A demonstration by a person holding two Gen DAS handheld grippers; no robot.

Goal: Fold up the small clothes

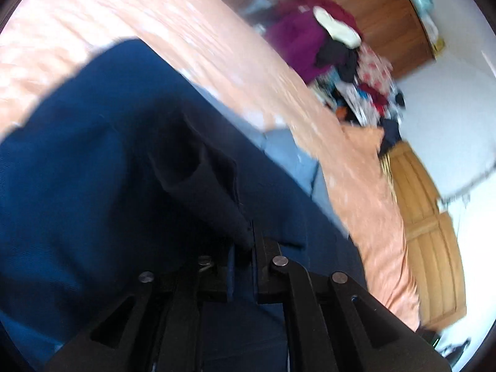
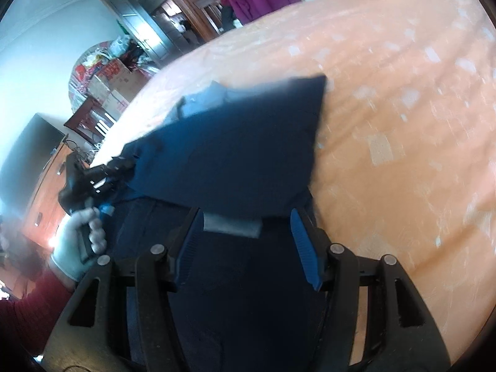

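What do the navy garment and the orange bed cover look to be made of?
Navy garment: looks like soft matte woven or knit cloth, perhaps cotton; it drapes and creases limply where the left gripper pinches it, with a faint fine weave showing. Orange bed cover: appears to be a thin smooth fabric with pale printed or woven patches and a slight sheen; blur leaves the fibre unclear.

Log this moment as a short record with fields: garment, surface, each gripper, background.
garment: navy blue garment, lifted partly off the bed, grey inner patch showing
surface: orange bedspread
left gripper: jaws shut on the navy blue garment's edge
right gripper: jaws apart, fabric lying between them
hand: gloved, holding the left gripper
background: pile of clothes beyond the bed, wooden wardrobe
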